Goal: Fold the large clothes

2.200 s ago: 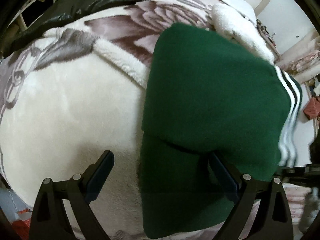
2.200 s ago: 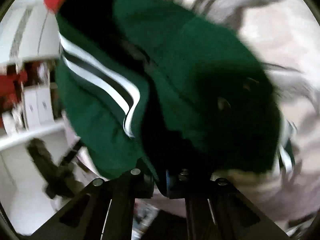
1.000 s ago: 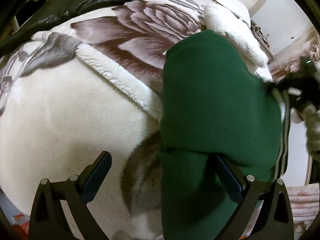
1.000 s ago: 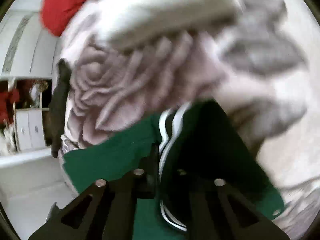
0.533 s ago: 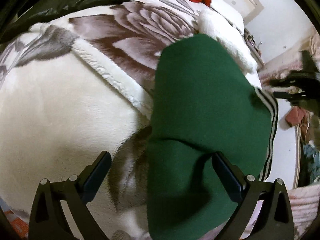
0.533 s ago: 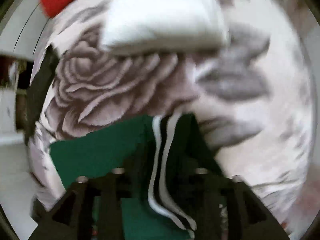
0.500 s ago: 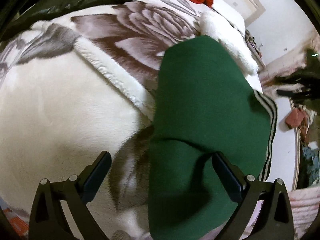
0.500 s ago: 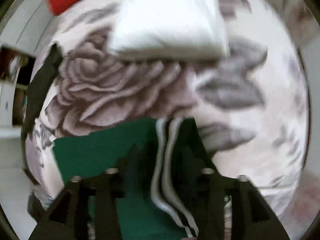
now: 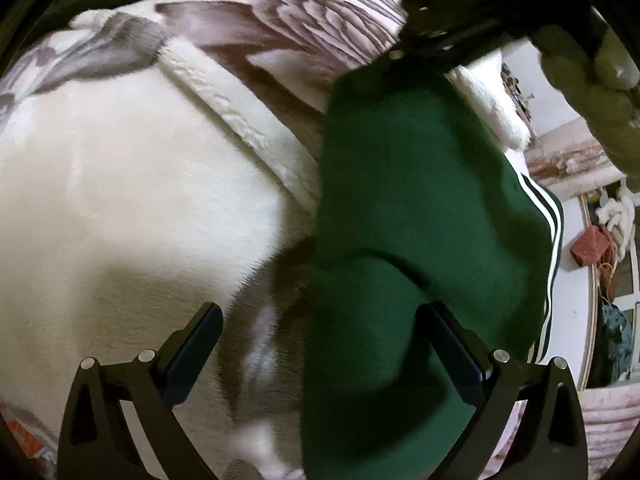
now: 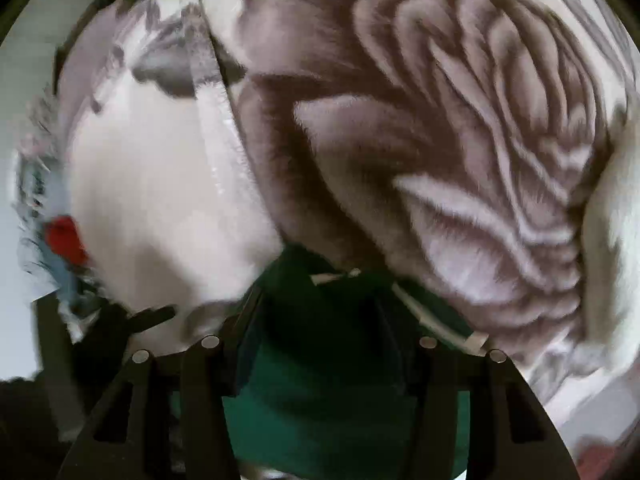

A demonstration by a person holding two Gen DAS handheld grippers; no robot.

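Now, step in hand: a fold of the green garment (image 9: 420,208) is under way, the piece lying already doubled on the rose-print plush blanket (image 9: 132,208) with its white-striped edge (image 9: 554,216) at about 3 o'clock in the left wrist view.

Garment place: on the bed, right of centre in the left view; in the right wrist view its far edge (image 10: 320,312) fills 6 o'clock, a whitish trim line running along it.

Left gripper (image 9: 320,344): jaws spread wide, nothing pinched; the right-hand finger (image 9: 452,344) rests over the green cloth, the other over the blanket.

Right gripper (image 10: 320,336): its jaws have just been closing and stand partly apart with green cloth between them; the picture is blurred, so whether the pads press the cloth yet I cannot tell, though it looks as if they do not.

Right gripper in left view: a dark body (image 9: 460,12) at 1 o'clock, over the garment's far end, with an olive padded sleeve (image 9: 592,92) behind it.

Next move: probably a firm pinch on that far edge, then carrying it toward the near end; the left gripper would need to take the matching corner so the layers stay square.

Change from earlier: half a second ago the right gripper stood off at 3 o'clock beside the stripes; now it is at the far end. The left gripper's view is nearly unchanged.
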